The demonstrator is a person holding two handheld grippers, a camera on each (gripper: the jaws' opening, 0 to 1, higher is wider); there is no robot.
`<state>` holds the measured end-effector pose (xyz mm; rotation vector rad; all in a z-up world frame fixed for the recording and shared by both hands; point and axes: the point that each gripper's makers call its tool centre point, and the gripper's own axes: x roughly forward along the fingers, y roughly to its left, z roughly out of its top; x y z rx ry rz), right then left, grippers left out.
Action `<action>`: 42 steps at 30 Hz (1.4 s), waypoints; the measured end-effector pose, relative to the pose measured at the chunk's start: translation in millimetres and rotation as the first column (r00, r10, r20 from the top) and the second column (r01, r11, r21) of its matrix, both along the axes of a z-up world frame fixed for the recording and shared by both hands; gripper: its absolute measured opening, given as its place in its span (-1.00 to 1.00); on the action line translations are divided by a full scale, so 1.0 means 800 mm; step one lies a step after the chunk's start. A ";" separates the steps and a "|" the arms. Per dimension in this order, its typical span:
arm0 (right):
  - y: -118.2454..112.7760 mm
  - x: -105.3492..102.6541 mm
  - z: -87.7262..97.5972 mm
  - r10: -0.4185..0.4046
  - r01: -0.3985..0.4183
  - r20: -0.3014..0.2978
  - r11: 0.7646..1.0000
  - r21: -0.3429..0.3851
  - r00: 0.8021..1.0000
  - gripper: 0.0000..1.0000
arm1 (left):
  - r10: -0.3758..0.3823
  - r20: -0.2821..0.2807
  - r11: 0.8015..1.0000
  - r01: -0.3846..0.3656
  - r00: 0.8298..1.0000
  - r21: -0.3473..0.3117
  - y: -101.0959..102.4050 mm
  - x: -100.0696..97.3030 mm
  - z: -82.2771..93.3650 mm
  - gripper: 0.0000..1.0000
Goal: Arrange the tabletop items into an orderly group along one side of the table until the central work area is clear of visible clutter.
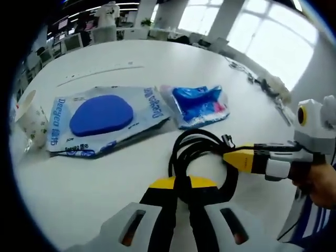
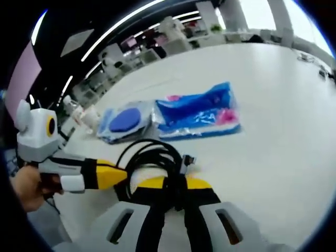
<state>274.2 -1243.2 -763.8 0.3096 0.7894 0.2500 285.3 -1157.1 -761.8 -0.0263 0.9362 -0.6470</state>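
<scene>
A coiled black cable [image 1: 197, 137] lies on the white table [image 1: 131, 58] just in front of me. My left gripper [image 1: 182, 182] is shut on the near side of the coil. My right gripper [image 1: 236, 157] comes in from the right, shut on the coil's right side. In the right gripper view the same cable [image 2: 152, 149] runs between my right gripper's [image 2: 175, 184] yellow tips, and my left gripper [image 2: 118, 176] holds it from the left. Beyond the coil lie a clear pack with a blue pad [image 1: 102, 115] [image 2: 126, 122] and a blue-and-pink packet [image 1: 199, 105] [image 2: 199, 113].
A patterned paper cup [image 1: 29, 118] [image 2: 89, 116] stands by the table's edge beside the blue pad pack. Dark cords and small items [image 1: 268, 86] lie along the far right rim. A hand [image 1: 320, 184] grips the right tool. Office desks stand beyond the table.
</scene>
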 end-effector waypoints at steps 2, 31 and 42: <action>0.000 0.000 0.000 0.001 -0.001 -0.004 1.000 0.002 1.000 -0.83 | 0.001 -0.001 1.000 -0.001 1.000 0.000 0.000 0.000 0.000 -0.88; 0.006 0.002 0.027 0.079 -0.079 0.101 0.997 -0.001 0.992 -0.03 | 0.030 0.058 0.998 -0.033 0.998 0.053 0.027 -0.005 0.012 0.07; -0.001 -0.005 0.046 0.117 -0.118 0.191 0.993 -0.002 0.975 0.82 | 0.138 0.071 0.990 -0.138 0.988 0.007 0.069 -0.024 0.029 0.50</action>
